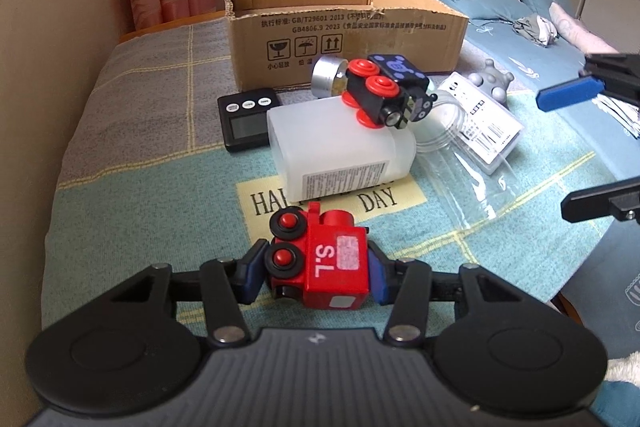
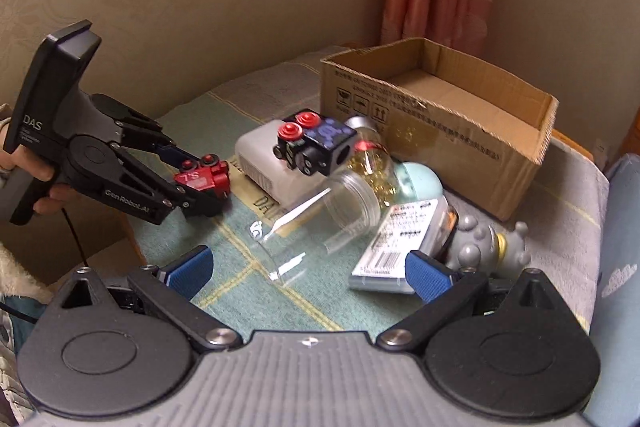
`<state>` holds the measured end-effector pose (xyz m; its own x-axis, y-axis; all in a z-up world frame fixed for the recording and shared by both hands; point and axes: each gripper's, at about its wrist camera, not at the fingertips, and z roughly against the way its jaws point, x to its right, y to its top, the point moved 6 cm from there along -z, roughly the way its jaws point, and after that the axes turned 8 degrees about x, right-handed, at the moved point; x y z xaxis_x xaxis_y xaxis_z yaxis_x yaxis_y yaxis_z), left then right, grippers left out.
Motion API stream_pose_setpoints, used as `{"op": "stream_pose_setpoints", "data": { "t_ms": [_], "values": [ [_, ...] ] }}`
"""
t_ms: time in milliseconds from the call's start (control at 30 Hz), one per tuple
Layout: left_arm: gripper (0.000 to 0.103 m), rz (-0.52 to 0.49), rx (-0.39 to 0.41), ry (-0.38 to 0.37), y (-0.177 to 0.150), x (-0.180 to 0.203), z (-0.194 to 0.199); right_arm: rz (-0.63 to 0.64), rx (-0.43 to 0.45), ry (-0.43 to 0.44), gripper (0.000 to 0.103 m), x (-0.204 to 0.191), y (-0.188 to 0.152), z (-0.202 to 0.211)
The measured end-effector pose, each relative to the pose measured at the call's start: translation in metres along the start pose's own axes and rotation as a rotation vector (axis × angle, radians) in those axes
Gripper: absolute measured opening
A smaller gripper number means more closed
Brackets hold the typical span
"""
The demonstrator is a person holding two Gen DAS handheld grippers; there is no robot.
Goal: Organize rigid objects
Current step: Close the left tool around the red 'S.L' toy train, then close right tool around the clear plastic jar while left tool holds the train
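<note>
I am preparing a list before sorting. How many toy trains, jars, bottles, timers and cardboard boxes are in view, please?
Toy trains: 2, red train and black train
Jars: 2, gold-filled jar and clear jar
Bottles: 1, white bottle
Timers: 1, black timer
Cardboard boxes: 1, cardboard box
Total: 7

The red toy train (image 1: 320, 259) carries "S.L" in white on its side. The bed cover (image 1: 160, 155) reads "HAPPY DAY", partly hidden. The cardboard box (image 1: 344, 39) shows "GB/T29601 2013" and "GB4806.9 2023" above fragile, keep-dry and this-way-up signs. The left gripper (image 2: 204, 193) bears "DAS" and "GenRoboLAI" — small print beneath unreadable.
</note>
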<state>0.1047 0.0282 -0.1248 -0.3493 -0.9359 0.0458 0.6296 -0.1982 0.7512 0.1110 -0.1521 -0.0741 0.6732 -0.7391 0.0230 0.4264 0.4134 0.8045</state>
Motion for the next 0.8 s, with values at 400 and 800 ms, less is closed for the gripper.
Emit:
{"op": "stream_pose_setpoints", "data": {
  "t_ms": [400, 800],
  "values": [
    [0.049, 0.040, 0.012, 0.008, 0.001, -0.002, 0.000, 0.079, -0.107, 0.255, 0.103, 0.012, 0.043, -0.064],
    [0.050, 0.013, 0.018, 0.006, -0.001, -0.001, 0.000, 0.117, -0.251, 0.254, 0.103, -0.003, 0.006, -0.052]
  ]
}}
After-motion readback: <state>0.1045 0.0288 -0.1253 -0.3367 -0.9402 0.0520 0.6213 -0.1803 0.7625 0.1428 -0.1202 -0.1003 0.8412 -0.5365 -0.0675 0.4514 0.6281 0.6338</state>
